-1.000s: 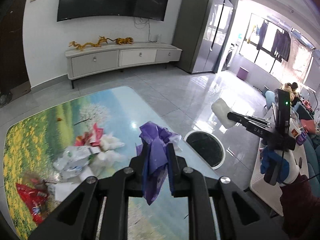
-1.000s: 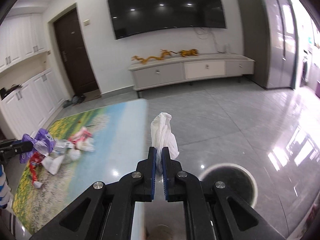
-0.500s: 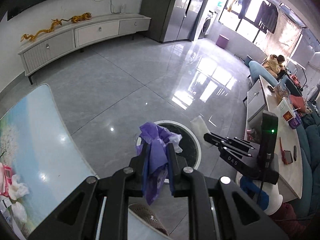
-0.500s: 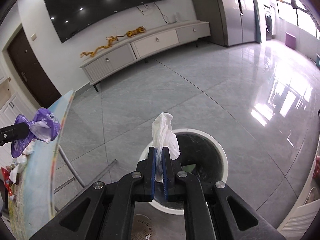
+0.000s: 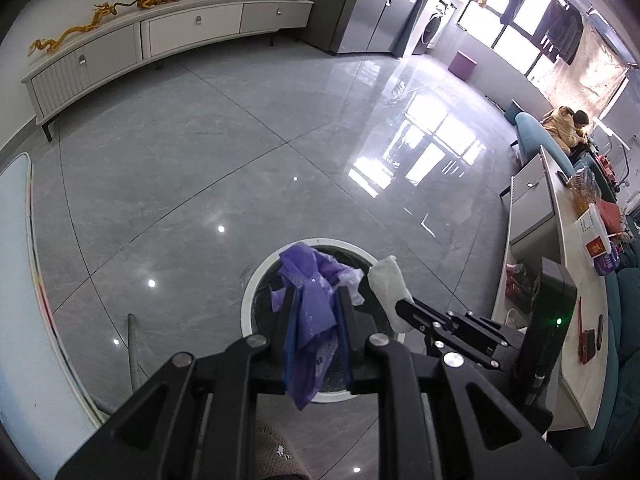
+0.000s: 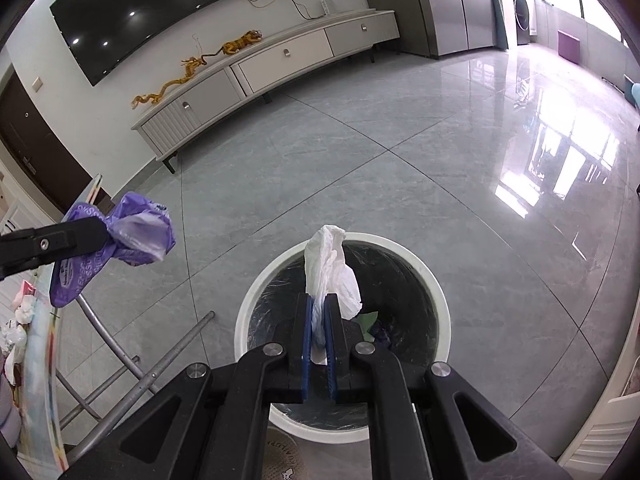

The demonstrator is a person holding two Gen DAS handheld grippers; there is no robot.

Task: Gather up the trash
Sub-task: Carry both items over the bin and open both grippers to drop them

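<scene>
My left gripper (image 5: 316,300) is shut on a crumpled purple wrapper (image 5: 310,284) and holds it above the round white bin (image 5: 250,288) with a black liner on the floor. My right gripper (image 6: 319,304) is shut on a white tissue (image 6: 330,264) and holds it over the same bin (image 6: 440,300). The right gripper and tissue (image 5: 388,284) show to the right in the left wrist view. The left gripper with the purple wrapper (image 6: 128,236) shows at the left of the right wrist view, off the bin's left side.
The picture-topped table edge (image 5: 24,280) with more trash (image 6: 16,320) and metal legs (image 6: 160,360) stands to the left. A TV cabinet (image 6: 280,60) is at the far wall. A white counter (image 5: 568,280) and sofa are at the right.
Both grippers have swung away from the table and come down closer over the bin, each still holding its trash. The bin now fills the middle of both views.
</scene>
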